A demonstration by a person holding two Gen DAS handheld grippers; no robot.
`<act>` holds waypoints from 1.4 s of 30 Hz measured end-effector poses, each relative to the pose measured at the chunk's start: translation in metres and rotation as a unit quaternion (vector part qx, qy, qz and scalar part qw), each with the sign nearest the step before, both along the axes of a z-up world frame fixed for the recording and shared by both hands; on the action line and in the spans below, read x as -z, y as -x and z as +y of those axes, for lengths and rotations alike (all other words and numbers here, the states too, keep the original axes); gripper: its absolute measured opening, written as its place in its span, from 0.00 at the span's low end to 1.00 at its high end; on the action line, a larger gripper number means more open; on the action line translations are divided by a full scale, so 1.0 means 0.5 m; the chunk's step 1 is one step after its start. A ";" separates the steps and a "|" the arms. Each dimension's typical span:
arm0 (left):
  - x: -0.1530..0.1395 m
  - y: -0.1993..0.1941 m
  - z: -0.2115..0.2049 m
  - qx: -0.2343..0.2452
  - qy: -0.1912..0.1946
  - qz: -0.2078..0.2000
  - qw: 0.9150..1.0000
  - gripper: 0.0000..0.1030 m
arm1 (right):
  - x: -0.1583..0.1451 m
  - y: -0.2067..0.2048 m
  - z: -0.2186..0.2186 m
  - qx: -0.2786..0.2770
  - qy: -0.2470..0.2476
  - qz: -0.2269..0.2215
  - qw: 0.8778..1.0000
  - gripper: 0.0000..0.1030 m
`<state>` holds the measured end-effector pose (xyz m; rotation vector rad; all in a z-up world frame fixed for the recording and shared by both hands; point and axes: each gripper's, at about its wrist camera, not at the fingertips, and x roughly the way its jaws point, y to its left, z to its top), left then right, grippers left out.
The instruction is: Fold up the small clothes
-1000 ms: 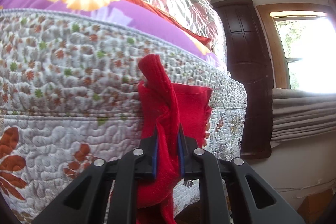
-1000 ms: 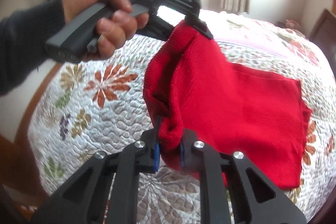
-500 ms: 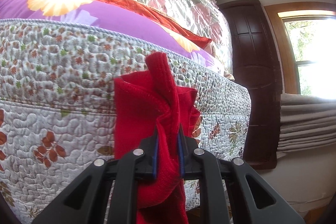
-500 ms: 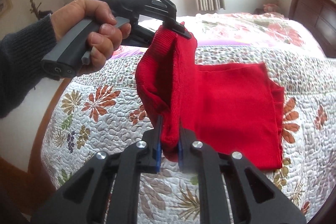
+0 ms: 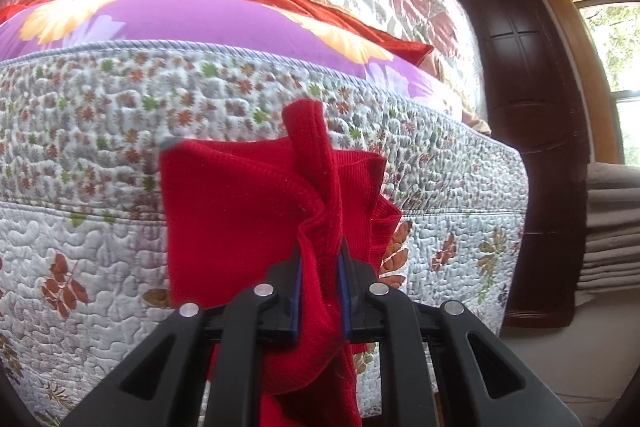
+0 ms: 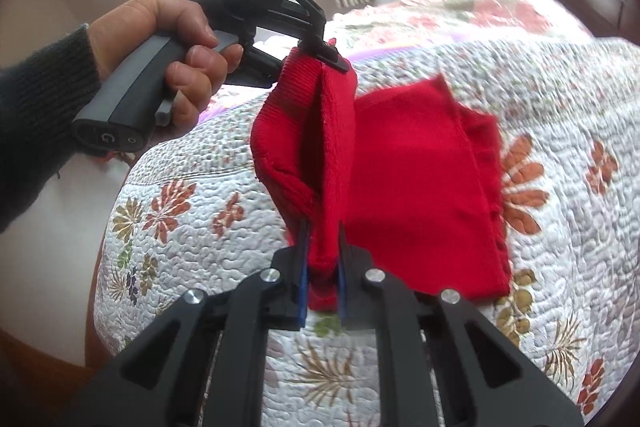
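Fold in progress: red garment [image 6: 420, 167] lifted by one edge above the quilt [image 6: 560, 107].

Both grippers are clamped on that edge, left gripper [image 5: 320, 267] far, right gripper [image 6: 323, 267] near; the rest trails on the bed. Judged next: carry the edge across to the garment's right side, lower it squarely, then release. The hand [image 6: 168, 39] squeezes the left grip, tilted downward.

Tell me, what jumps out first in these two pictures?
A bright red garment is pinched at two spots, by the left gripper held in a hand and by the right gripper near the camera. Its free half lies on a flowered quilt covering the bed. Beyond the quilt's edge sits a purple pillow.
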<state>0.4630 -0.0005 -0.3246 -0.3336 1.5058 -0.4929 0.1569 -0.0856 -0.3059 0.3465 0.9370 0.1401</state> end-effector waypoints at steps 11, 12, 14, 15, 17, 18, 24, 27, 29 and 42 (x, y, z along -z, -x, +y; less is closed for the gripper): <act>0.069 0.018 -0.132 0.008 -0.067 -0.003 0.998 0.13 | 0.075 0.028 -0.115 0.044 -0.046 0.042 0.997 0.09; 0.071 0.018 -0.138 0.007 -0.071 -0.004 0.997 0.13 | 0.077 0.029 -0.120 0.044 -0.047 0.043 0.997 0.09; 0.073 0.022 -0.153 0.008 -0.083 -0.010 0.996 0.13 | 0.084 0.028 -0.129 0.045 -0.054 0.047 0.996 0.09; 0.074 0.023 -0.158 0.010 -0.089 -0.013 0.996 0.13 | 0.088 0.028 -0.134 0.046 -0.057 0.048 0.996 0.09; 0.078 0.027 -0.171 0.012 -0.101 -0.019 0.995 0.13 | 0.094 0.030 -0.143 0.048 -0.060 0.050 0.996 0.09; 0.079 0.031 -0.179 0.013 -0.107 -0.023 0.994 0.13 | 0.096 0.031 -0.148 0.049 -0.062 0.050 0.996 0.09; 0.088 0.048 -0.223 0.020 -0.146 -0.043 0.988 0.13 | 0.123 0.045 -0.176 0.058 -0.073 0.064 0.994 0.09; 0.095 0.054 -0.240 0.020 -0.156 -0.043 0.987 0.13 | 0.130 0.051 -0.193 0.064 -0.080 0.067 0.992 0.09; 0.098 0.058 -0.250 0.018 -0.163 -0.042 0.986 0.13 | 0.135 0.054 -0.202 0.068 -0.085 0.069 0.992 0.09; 0.134 0.056 -0.277 0.005 -0.180 -0.038 0.983 0.13 | 0.194 0.055 -0.253 0.074 -0.109 0.093 0.987 0.09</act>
